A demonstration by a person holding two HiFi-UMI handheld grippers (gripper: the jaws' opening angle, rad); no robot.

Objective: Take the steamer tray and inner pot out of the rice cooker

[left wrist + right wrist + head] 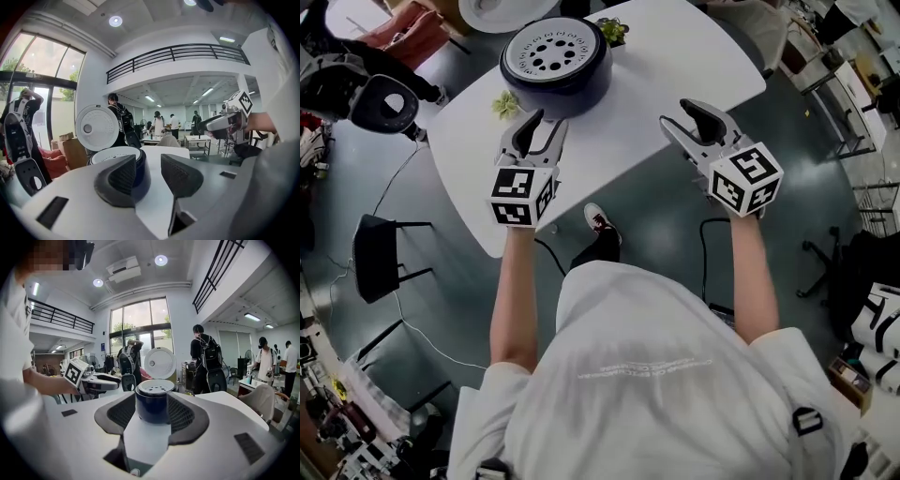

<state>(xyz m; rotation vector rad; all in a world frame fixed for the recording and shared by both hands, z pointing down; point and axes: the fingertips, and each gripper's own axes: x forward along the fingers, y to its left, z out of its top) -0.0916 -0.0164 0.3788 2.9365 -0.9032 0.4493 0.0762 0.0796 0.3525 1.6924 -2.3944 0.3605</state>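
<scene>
Grey floor [661, 225], white table [675, 80], tall windows [138, 324]

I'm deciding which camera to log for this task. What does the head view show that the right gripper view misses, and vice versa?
Head view only: the marker cube on the right gripper, and the person's shoe on the floor. Right gripper view only: standing people and tall windows behind. Both: the rice cooker with the perforated steamer tray in it, the white table and the open left gripper.
</scene>
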